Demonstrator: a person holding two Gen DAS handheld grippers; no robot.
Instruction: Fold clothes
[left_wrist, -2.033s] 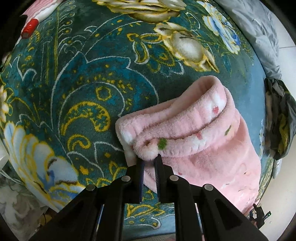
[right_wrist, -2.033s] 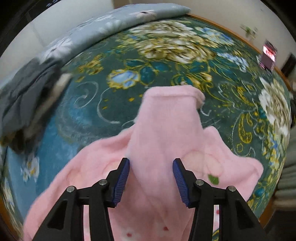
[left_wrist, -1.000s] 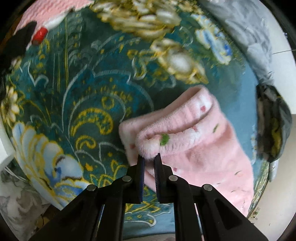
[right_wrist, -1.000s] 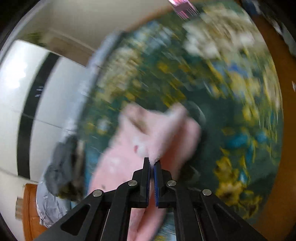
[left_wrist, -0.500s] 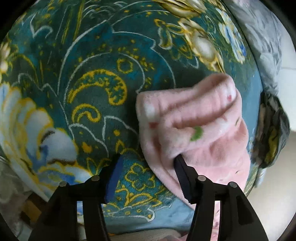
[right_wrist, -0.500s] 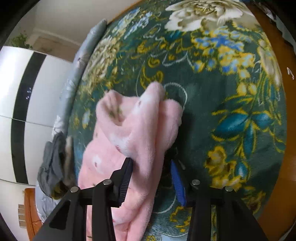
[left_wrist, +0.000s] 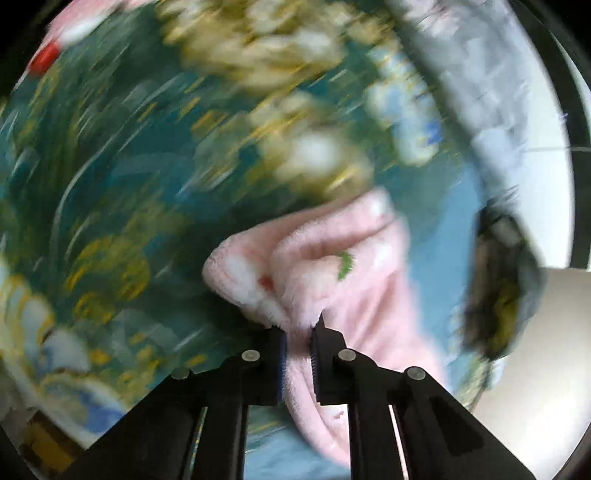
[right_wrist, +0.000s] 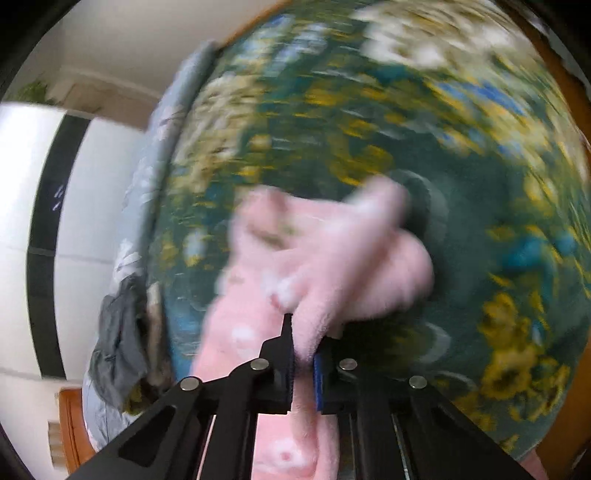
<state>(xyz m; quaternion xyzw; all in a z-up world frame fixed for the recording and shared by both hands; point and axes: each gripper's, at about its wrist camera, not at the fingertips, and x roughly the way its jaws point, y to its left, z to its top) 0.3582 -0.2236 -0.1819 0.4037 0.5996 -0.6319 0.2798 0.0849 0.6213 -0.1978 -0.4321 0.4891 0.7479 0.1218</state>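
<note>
Grey clothes heap (right_wrist: 118, 354) beside pink fleece (right_wrist: 325, 266)

The left gripper (left_wrist: 298, 345) is matte black plastic, built of flat angular link arms that spread toward six o'clock of its wrist view; round silver screw heads sit at the link joints, two near the fingers and two farther out at four and eight o'clock; the inner face of its fingers (left_wrist: 279, 365) carries a ribbed blue pad, seen as a thin edge; the right gripper (right_wrist: 303, 363) has the same black linkage and four silver screws; its fingers (right_wrist: 318, 382) show a brighter blue ribbed pad; slots are cut through the lower arms
</note>
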